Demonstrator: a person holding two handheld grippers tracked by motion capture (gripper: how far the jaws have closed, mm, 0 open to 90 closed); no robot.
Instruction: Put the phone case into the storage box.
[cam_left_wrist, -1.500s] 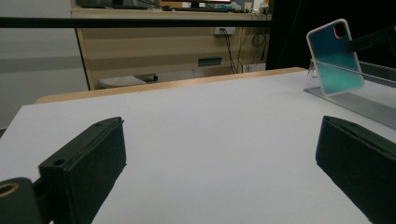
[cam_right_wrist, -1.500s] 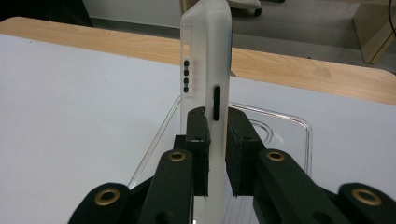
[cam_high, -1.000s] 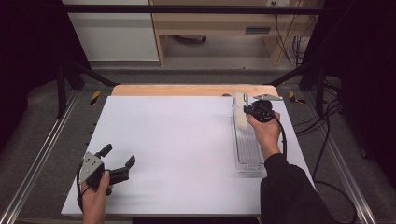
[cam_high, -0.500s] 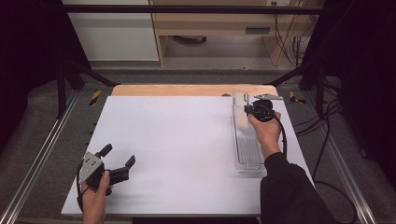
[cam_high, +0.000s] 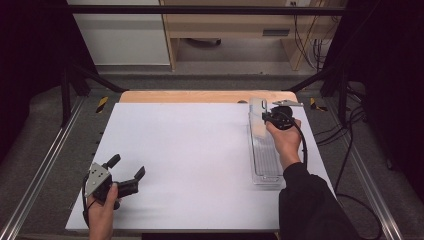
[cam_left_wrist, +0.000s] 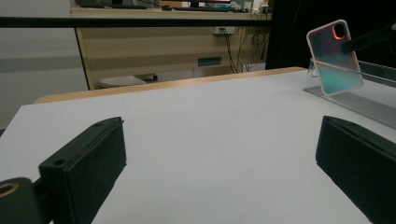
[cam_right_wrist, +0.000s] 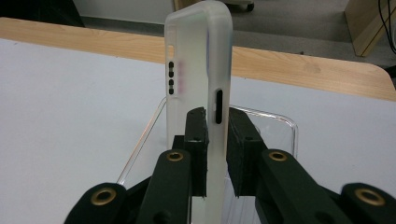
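My right tool (cam_right_wrist: 215, 154) was clamped on the edge of a see-through phone case (cam_right_wrist: 198, 70). Both black pads pressed on its thin side. The case stood up straight, above the far end of a long clear tray (cam_high: 263, 160). The tray lay on the right side of the white counter (cam_high: 190, 150). My right hand (cam_high: 286, 142) held the tool over the tray. My left tool (cam_high: 127, 172) was well apart from the case, low at the near left of the counter. Its two pads stood wide apart with nothing between them.
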